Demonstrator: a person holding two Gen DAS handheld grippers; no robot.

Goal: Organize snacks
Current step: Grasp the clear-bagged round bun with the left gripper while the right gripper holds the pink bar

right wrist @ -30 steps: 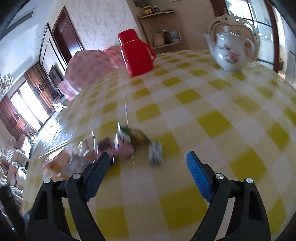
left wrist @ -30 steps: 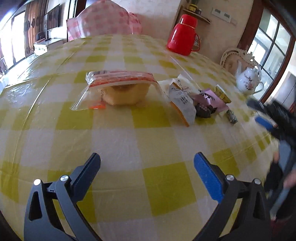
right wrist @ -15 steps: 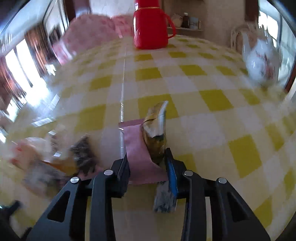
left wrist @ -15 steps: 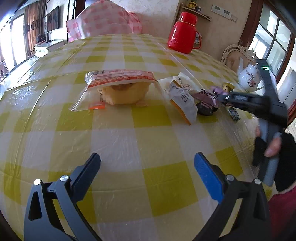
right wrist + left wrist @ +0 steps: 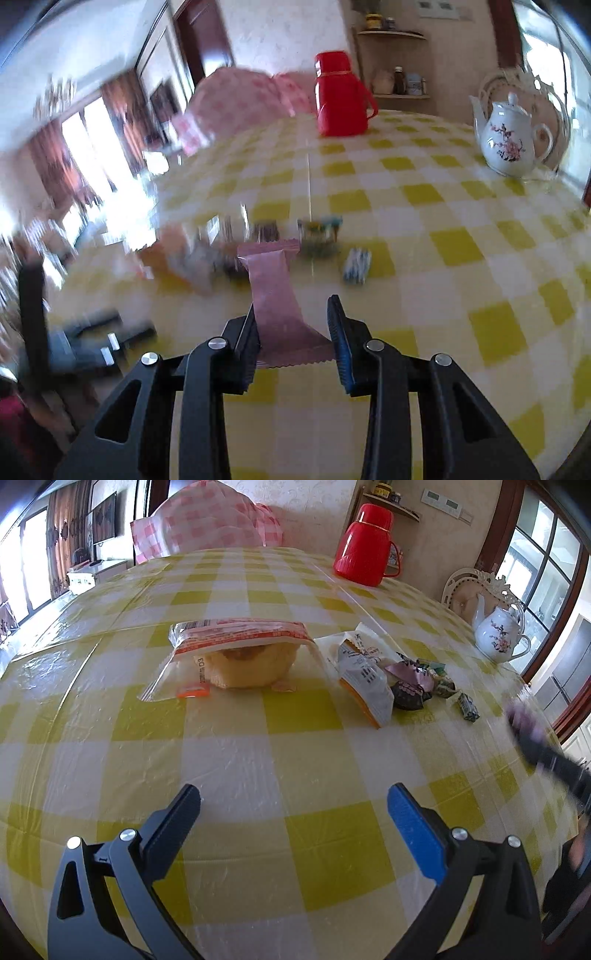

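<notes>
Step in hand: right tool (image 5: 295, 325) grips a pink wrapper (image 5: 275, 295), lifted clear of the snack pile (image 5: 417, 686) at 12 o'clock from it. Jaws have just closed on it. Left tool (image 5: 293, 812) is open and empty over the bench (image 5: 240, 757); zip bag (image 5: 236, 653) with a bun at its 12 o'clock. Next, probably: carry the wrapper to the bag mouth. Right view is blurred, so pile items are hard to identify. Bag opening: can't tell.
</notes>
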